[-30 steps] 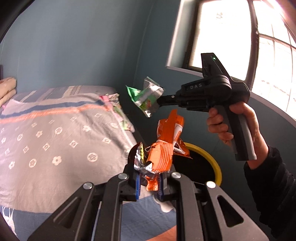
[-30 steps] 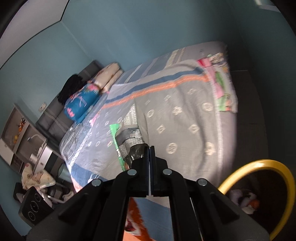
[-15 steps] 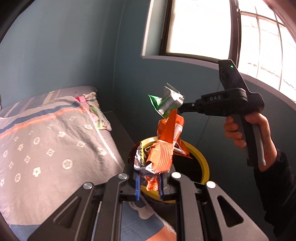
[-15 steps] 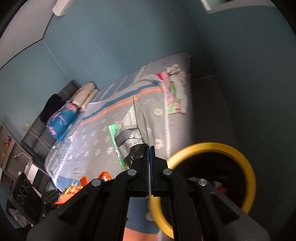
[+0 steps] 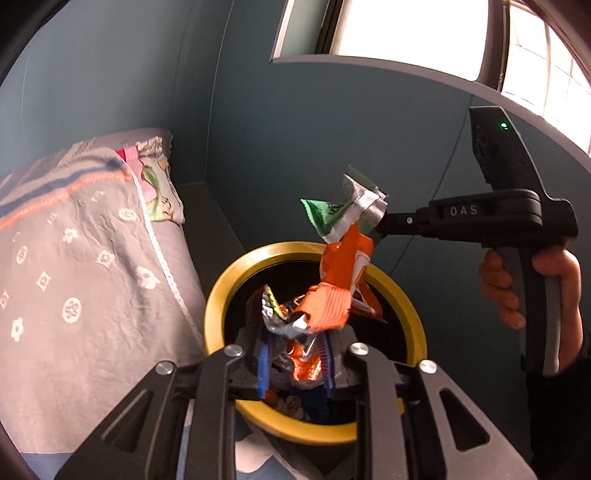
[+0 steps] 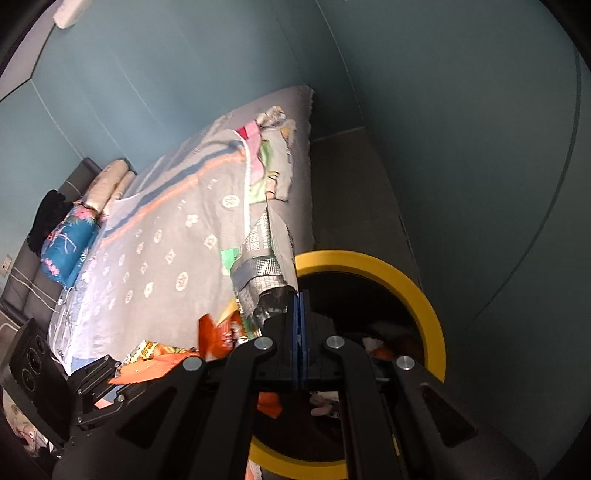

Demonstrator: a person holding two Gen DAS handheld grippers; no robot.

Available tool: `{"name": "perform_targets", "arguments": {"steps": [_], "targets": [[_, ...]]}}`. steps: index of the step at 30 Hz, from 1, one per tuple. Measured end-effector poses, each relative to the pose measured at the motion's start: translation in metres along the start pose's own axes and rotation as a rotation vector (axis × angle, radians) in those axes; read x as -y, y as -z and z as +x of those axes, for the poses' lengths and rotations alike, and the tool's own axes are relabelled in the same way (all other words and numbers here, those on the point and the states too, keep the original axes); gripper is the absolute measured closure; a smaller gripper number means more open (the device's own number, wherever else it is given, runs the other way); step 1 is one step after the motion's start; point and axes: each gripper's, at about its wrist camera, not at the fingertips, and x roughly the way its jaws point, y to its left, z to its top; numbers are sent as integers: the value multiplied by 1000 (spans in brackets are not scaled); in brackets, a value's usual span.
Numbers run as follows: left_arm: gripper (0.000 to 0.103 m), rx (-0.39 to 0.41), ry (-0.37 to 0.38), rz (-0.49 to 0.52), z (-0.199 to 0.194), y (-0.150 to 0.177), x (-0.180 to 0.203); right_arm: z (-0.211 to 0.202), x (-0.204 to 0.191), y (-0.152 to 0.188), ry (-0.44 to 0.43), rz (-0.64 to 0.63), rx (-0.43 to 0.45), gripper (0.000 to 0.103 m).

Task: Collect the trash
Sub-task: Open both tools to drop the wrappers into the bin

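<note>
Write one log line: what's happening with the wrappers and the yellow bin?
left gripper: opening, orange foil wrapper over yellow-rimmed bin | right gripper: shut on green-silver wrapper

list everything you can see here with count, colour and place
orange wrapper: one, orange and silver, between the opening jaws of the left gripper, over the bin
green wrapper: one, green and silver, pinched in the right gripper above the bin
bin: one, black with yellow rim, on the floor beside the bed, trash inside
bed: one, grey patterned cover
pillow: one, blue floral, at the bed's head
window: one, bright
left hand-held gripper: black
right hand-held gripper: black, shut
hand: one, on the right gripper's handle
</note>
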Motion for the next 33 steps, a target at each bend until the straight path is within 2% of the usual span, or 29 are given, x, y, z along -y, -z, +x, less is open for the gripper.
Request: {"name": "perform_targets", "arguments": {"steps": [4, 9, 11, 13, 14, 17, 20, 24, 27, 33], "targets": [[65, -15, 0, -47, 11, -5, -6, 12, 7, -1, 28, 3, -13, 101], [49, 6, -20, -89, 1, -5, -17, 20, 9, 1, 57, 24, -39, 100], [45, 12, -31, -108, -6, -4, -23, 23, 11, 2, 74, 29, -51, 92], [43, 21, -40, -135, -15, -2, -32, 26, 10, 3, 79, 41, -54, 62], [41, 27, -46, -151, -21, -1, -38, 28, 9, 5, 78, 46, -55, 59], [39, 51, -80, -174, -41, 4, -52, 29, 6, 11, 89, 44, -60, 59], [33, 82, -129, -182, -65, 11, -67, 30, 0, 16, 84, 53, -65, 59], [26, 129, -200, -205, -105, 24, -86, 35, -20, 20, 77, 29, -60, 59], [17, 171, -267, -222, -135, 35, -99, 34, -53, 34, 47, -37, -46, 48], [9, 267, -370, -248, -197, 66, -113, 22, -121, 62, 49, -175, 38, 27]]}}
